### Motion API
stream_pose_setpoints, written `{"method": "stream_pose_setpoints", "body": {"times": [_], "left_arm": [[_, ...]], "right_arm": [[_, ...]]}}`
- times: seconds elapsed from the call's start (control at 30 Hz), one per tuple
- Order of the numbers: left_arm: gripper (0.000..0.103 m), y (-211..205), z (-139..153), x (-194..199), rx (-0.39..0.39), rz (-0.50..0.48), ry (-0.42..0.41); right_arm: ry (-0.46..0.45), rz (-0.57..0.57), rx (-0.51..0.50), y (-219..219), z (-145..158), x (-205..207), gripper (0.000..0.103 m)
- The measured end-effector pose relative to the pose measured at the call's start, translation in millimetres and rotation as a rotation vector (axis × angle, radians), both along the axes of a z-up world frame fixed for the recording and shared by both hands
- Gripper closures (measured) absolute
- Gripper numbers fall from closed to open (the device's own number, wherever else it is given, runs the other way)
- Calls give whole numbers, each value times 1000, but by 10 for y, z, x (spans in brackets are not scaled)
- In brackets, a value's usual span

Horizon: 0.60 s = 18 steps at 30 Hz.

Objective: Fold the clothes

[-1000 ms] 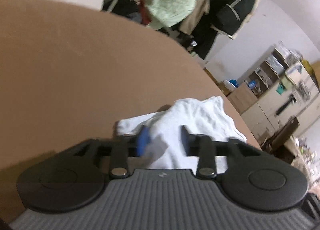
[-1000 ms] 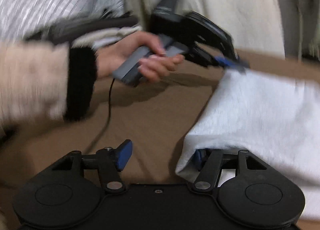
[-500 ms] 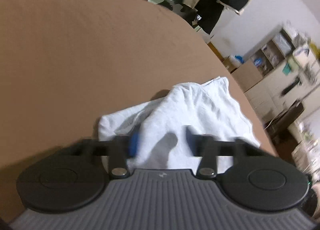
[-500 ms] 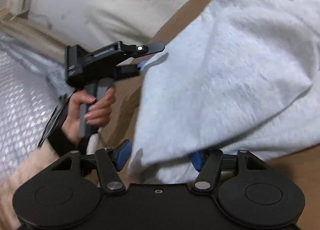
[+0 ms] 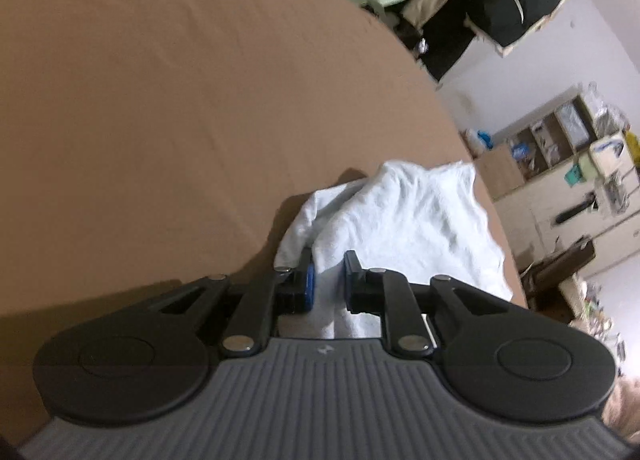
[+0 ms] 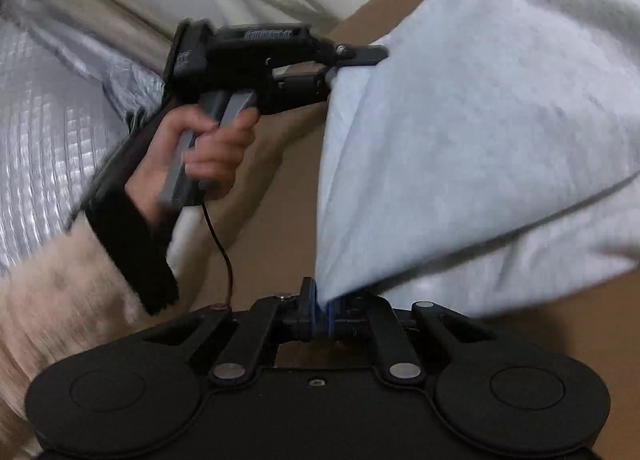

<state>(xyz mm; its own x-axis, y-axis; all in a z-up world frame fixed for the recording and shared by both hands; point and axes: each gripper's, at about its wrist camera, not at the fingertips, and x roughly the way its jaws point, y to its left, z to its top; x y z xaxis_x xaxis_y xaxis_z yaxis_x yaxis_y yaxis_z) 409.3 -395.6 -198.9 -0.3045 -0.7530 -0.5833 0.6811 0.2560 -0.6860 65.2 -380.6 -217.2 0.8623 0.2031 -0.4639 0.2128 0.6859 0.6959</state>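
From the left wrist, we hold our left gripper [image 5: 328,284] pinched on the white garment's [image 5: 408,220] edge, near the brown table's [image 5: 160,100] rim. From the right wrist, our right gripper [image 6: 322,314] seems clamped on its corner.

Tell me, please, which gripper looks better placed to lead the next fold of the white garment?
Probably right. The right gripper is pinched shut on a lifted corner of the white garment; the left gripper has cloth between its pads, but a gap shows.
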Motion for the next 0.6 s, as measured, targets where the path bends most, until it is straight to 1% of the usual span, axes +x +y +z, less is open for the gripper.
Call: {"method": "stream_pose_setpoints", "body": {"times": [0.03,0.07,0.1,0.13,0.17,0.2,0.23,0.27,0.33,0.4,0.43,0.47,0.5,0.53,0.57,0.6], "left_arm": [[86,44,73,-54,-6,31,-43],[85,89,147,-108,-12,61,-85],[80,139,229,-173,-20,94,-136],[72,220,349,-280,-37,133,-222],[67,326,466,-397,-59,168,-302],[58,433,552,-512,-78,190,-346],[55,540,639,-627,-97,212,-391],[55,641,719,-752,-116,228,-429],[55,786,783,-1075,-150,232,-459],[55,909,820,-1398,-186,248,-492],[50,890,828,-1550,-195,263,-509],[47,853,831,-1677,-195,261,-506],[47,815,831,-1800,-195,254,-502],[46,784,817,-1908,-188,230,-503],[46,782,785,-2023,-168,204,-519],[46,780,752,-2139,-147,178,-536]], "right_arm": [[2,22,-33,18,65,-13,85],[23,70,-71,23,128,-3,80],[41,120,-112,24,193,-10,62],[53,178,-162,15,263,-62,52],[66,237,-212,7,334,-114,51],[75,270,-249,-36,400,-186,50],[74,238,-250,-171,453,-311,50],[73,205,-252,-306,507,-437,50],[74,129,-253,-583,609,-684,50],[89,-22,-245,-901,680,-910,49],[97,-94,-241,-1049,707,-1012,49],[107,-156,-237,-1165,710,-1084,49],[118,-217,-232,-1281,712,-1157,47],[128,-279,-227,-1398,715,-1230,40],[132,-332,-210,-1503,707,-1294,36],[120,-362,-159,-1578,667,-1334,34]]}}
